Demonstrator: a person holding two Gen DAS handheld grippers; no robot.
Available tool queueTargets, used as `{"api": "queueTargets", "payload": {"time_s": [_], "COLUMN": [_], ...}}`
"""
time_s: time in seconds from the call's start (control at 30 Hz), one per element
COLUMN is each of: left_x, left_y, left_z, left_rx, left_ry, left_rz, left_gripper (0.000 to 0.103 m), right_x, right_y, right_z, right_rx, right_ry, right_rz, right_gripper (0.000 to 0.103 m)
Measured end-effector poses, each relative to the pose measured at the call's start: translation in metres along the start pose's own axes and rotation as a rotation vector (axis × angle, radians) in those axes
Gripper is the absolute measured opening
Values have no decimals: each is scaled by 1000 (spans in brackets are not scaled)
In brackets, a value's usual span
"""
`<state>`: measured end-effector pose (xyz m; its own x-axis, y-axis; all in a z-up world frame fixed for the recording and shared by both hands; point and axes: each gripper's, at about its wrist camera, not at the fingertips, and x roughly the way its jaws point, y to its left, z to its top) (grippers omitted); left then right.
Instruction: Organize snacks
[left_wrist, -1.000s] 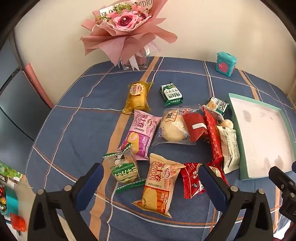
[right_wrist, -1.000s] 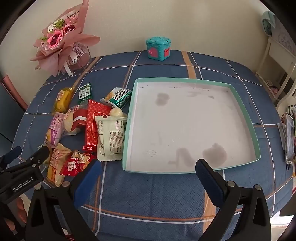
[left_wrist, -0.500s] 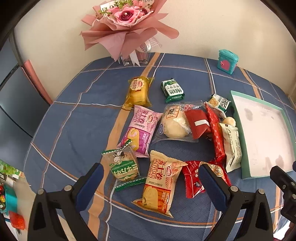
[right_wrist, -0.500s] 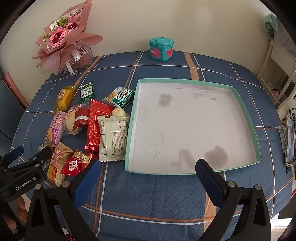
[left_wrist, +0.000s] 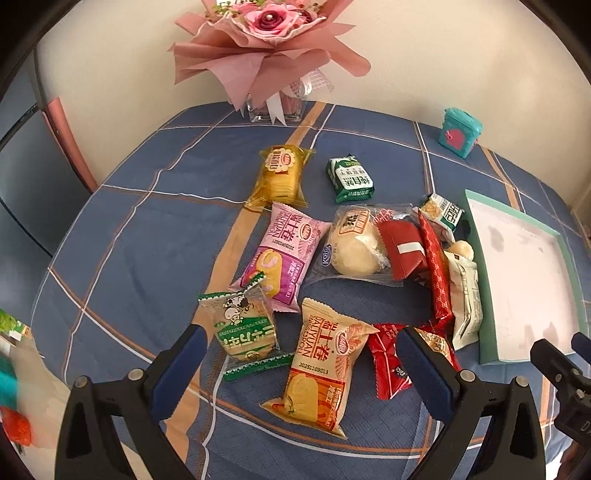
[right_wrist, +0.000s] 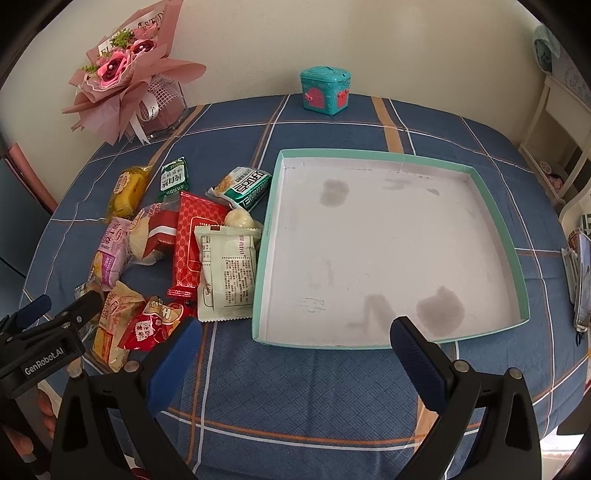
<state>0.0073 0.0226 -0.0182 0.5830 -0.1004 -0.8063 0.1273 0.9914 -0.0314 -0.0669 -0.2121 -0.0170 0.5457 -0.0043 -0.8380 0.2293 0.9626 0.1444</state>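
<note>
We kept the left gripper (left_wrist: 301, 343) over the near end of the snack pile with its blue pads spread wide and nothing between them, and the right gripper (right_wrist: 295, 336) hung just before the near rim of the teal tray (right_wrist: 491, 206), likewise spread and empty. The left wrist view gave us only a slice of that tray (left_wrist: 484, 280), but it showed the snacks in close detail: left of the tray lay an orange roll pack (left_wrist: 319, 363) printed DALIYUAN, a pink pack (left_wrist: 286, 251) of the same brand beyond it, a clear wrapper with green ends and a cartoon dog (left_wrist: 245, 330), a yellow cake pack (left_wrist: 280, 177), a small green pack (left_wrist: 351, 179), and a clear bag holding a pale bun (left_wrist: 352, 245). The right wrist view showed the whole tray, its white floor stained and bare, with a white sachet (right_wrist: 227, 273) of small print and a long red pack (right_wrist: 194, 236) touching or just beside its left wall, and a green-and-white pack (right_wrist: 245, 186) near its far left corner. Only this view let us read GenRobot.AI on the left gripper's body (right_wrist: 48, 350). Beyond the tray stood a teal box with pink doors (right_wrist: 327, 90), and far left of it a pink bouquet (right_wrist: 122, 77) in a glass vase, on the blue plaid tablecloth (right_wrist: 295, 391)
</note>
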Motion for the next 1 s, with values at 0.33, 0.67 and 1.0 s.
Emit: {"api": "queueTargets", "payload": {"time_s": [0.33, 0.67, 1.0], "left_x": [0, 3, 5], "left_y": [-1, -2, 0], "left_z": [1, 2, 2], "left_rx": [16, 18, 41], "left_ry": [44, 70, 98], "left_rz": [-1, -14, 19], "left_gripper": [103, 103, 103], "right_x": [5, 8, 7], "right_y": [5, 7, 11], "right_z": [0, 0, 6], "right_rx": [-24, -25, 19], "right_ry": [5, 7, -1], "right_rz": [1, 8, 94], "right_gripper": [102, 102, 102]}}
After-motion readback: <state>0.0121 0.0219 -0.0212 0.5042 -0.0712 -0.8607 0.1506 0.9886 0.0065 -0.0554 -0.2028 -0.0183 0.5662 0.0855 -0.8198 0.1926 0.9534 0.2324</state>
